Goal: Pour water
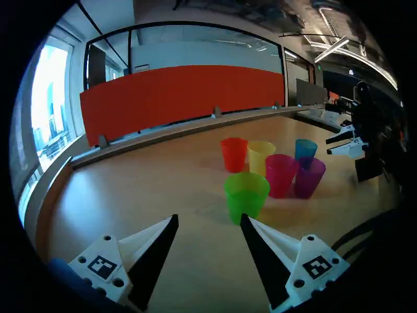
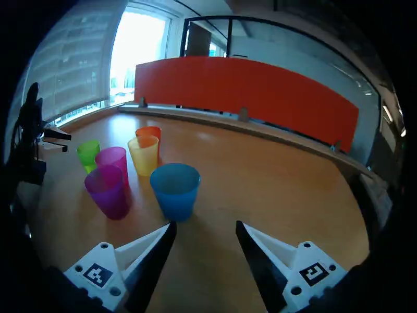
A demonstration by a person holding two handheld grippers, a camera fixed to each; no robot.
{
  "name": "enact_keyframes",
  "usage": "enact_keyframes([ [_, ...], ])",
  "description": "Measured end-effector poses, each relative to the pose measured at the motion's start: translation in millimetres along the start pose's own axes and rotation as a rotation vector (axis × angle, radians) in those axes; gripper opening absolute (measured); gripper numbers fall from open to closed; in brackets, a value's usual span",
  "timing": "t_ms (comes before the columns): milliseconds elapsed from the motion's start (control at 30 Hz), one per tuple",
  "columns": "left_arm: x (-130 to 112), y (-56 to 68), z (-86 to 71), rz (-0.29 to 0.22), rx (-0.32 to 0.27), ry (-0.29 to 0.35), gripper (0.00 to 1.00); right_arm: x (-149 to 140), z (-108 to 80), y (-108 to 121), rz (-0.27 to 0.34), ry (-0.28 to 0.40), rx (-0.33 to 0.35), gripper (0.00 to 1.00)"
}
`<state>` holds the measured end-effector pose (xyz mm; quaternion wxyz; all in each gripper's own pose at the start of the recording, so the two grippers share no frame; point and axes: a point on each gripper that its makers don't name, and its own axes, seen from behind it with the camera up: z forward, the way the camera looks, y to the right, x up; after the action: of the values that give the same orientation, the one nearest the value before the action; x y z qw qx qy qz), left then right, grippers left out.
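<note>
Several plastic cups stand clustered on the wooden table (image 1: 156, 182). In the left gripper view the green cup (image 1: 246, 197) is nearest, just beyond my open left gripper (image 1: 208, 219); behind it stand the red cup (image 1: 233, 154), yellow cup (image 1: 260, 156), pink cup (image 1: 280, 175), purple cup (image 1: 308, 177) and blue cup (image 1: 305, 150). In the right gripper view the blue cup (image 2: 175, 190) stands just ahead of my open right gripper (image 2: 205, 224), with the purple cup (image 2: 108, 191) to its left. Neither gripper holds anything. I cannot tell whether any cup holds water.
An orange partition (image 1: 182, 96) runs along the table's far edge, with windows (image 2: 135, 57) beyond. The right gripper (image 1: 346, 143) is seen across the table in the left gripper view, and the left gripper (image 2: 52, 138) at the left edge of the right gripper view.
</note>
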<state>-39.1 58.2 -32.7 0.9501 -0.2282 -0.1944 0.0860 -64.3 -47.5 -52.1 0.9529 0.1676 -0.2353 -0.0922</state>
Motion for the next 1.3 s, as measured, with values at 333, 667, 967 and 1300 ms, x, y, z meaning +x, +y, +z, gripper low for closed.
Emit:
enact_keyframes([
  [333,16,-20.4,-17.8,-0.047,0.085,0.091,0.88,28,-14.0,17,0.018,0.137,-0.104,0.88],
  [667,40,-37.4,-42.2,-0.058,0.174,0.194,0.88,51,-24.9,26,0.038,0.261,-0.179,0.88],
  [967,43,-48.6,-53.5,-0.150,0.213,0.266,0.88,65,-28.5,37,0.091,0.338,-0.248,0.87],
  [1300,47,-63.7,-58.9,-0.199,0.280,0.329,0.88,73,-27.4,44,0.131,0.368,-0.284,0.89],
])
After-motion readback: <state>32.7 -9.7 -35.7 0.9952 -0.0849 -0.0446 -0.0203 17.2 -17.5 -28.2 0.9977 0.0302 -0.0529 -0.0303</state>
